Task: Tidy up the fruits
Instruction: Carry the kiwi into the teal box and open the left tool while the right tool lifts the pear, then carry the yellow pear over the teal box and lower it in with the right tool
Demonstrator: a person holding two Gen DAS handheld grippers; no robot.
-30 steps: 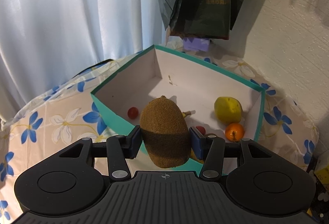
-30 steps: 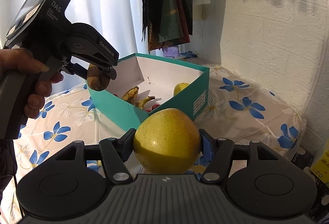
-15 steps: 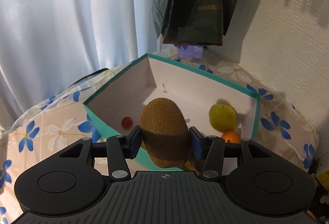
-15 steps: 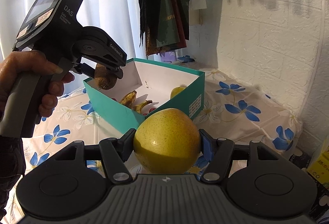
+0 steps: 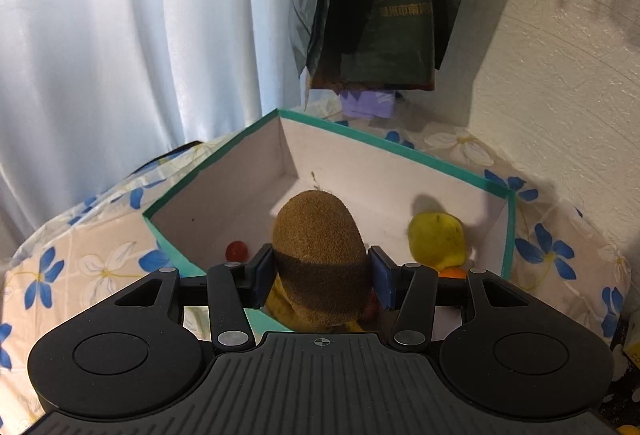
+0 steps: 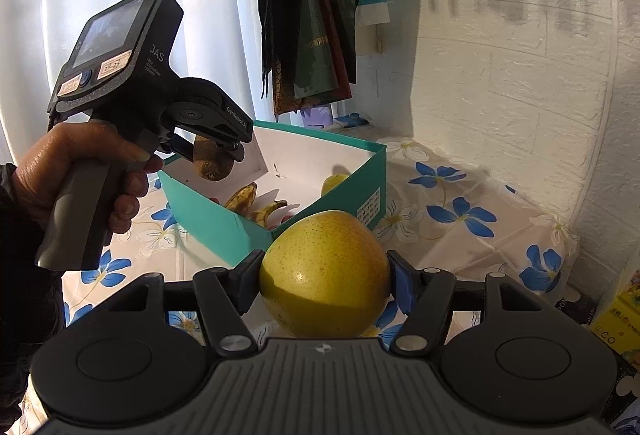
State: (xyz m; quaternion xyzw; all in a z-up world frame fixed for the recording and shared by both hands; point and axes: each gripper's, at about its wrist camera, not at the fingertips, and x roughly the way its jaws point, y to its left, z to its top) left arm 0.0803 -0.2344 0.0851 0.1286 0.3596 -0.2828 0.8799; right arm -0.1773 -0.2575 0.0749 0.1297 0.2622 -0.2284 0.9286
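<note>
1. The left gripper (image 5: 320, 277) is clamped on a brown kiwi (image 5: 322, 255), its blue pads pressed to both sides; in the right wrist view the same gripper (image 6: 212, 151), held in a person's hand (image 6: 76, 171), hangs over the near left wall of the teal box (image 6: 224, 219), the kiwi (image 6: 212, 159) above the rim.
2. The right gripper (image 6: 324, 283) is closed on a yellow pear (image 6: 324, 275); it sits short of the box's near corner, over the flowered tablecloth (image 6: 460, 219).
3. Inside the box (image 5: 508, 235), on its white floor: a small red fruit (image 5: 236, 250) near the left wall; a yellow fruit (image 5: 438, 239) by the right wall with an orange one (image 5: 452, 272) just in front, mostly hidden behind the finger; browned bananas (image 6: 260, 205) near the front wall.
4. The held kiwi blocks the left camera's sight of the middle of the box; the pear covers the box's near corner in the right view.
5. Around: a white curtain (image 5: 120, 55) behind on the left; dark bags (image 5: 384, 3) hanging above the far corner; a white brick wall (image 6: 520, 75) on the right; yellow cartons (image 6: 616, 319) at the table's right edge.
</note>
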